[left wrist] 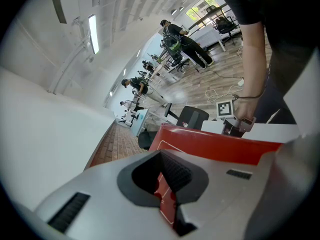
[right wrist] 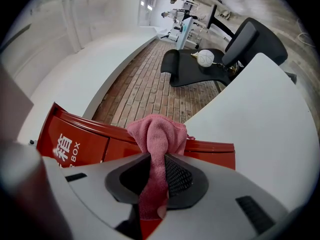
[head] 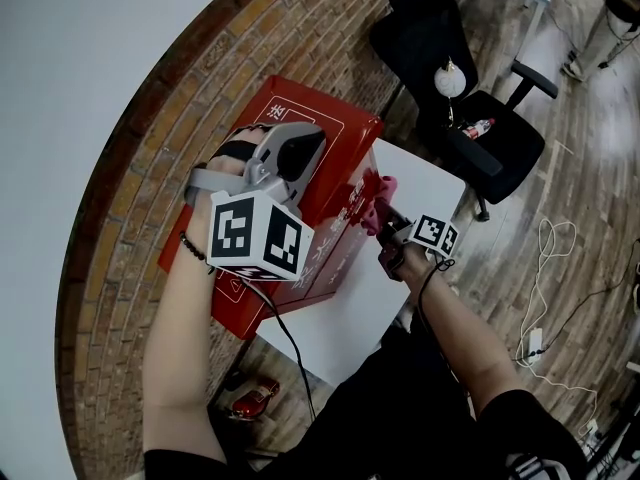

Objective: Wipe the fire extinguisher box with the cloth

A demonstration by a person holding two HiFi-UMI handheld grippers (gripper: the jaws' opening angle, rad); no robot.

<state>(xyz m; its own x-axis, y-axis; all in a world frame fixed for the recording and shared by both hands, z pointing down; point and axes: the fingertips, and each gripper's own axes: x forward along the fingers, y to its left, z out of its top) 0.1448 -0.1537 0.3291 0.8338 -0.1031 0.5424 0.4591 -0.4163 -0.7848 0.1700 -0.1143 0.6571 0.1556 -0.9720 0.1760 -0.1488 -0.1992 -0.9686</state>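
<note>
The wipe looked under way, not finished. The right gripper (right wrist: 157,180) had its jaws clenched on the pink cloth (right wrist: 159,134), whose bunched end sat at the upper edge of the red box (head: 335,133), on the side nearest the white worktop (head: 345,313). The left gripper (head: 303,155), jaws closed on nothing, lay over the box top, probably steadying it. No dirt or wiped streak showed, so I could not tell which faces were done. The lid and the far sides probably remained to be covered.
</note>
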